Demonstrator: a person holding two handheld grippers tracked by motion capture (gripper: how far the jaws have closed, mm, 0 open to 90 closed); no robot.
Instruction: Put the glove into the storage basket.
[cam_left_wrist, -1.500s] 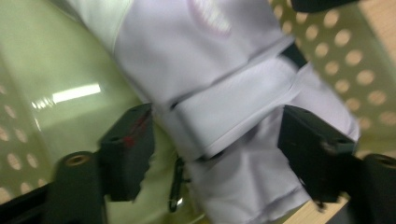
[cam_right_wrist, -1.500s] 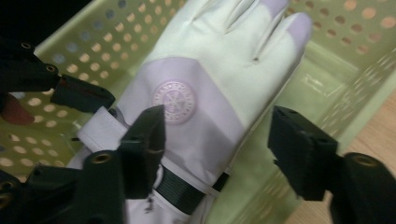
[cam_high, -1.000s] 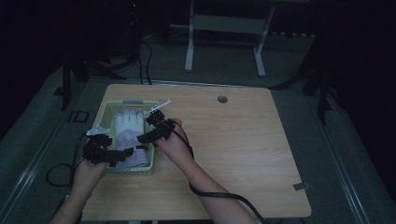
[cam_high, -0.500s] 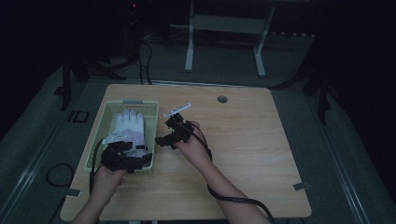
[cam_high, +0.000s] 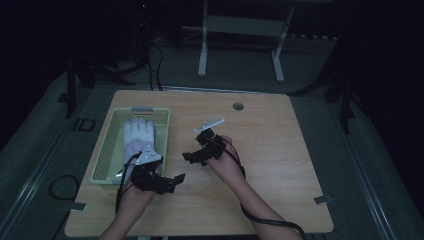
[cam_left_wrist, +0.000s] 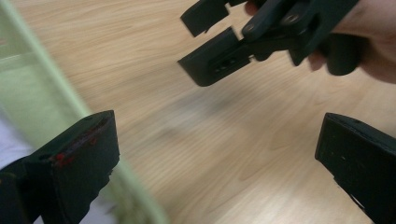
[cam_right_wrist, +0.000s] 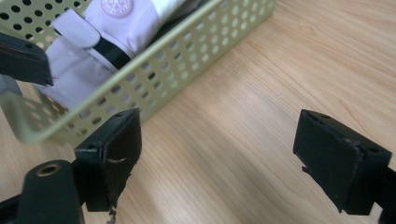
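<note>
The table (cam_high: 280, 150) has a pale wood-grain top, smooth with a soft sheen. The light green basket (cam_right_wrist: 187, 51) looks like perforated matt plastic. Inside lies a white cloth glove (cam_high: 137, 137) with a smooth finish. Both grippers' jaws are matt black plastic, scuffed at the edges.

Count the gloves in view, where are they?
1. A white glove lies flat in the pale green perforated basket at the table's left, fingers pointing away from the person. A black edge beneath it in the right gripper view may be part of something hidden.
</note>
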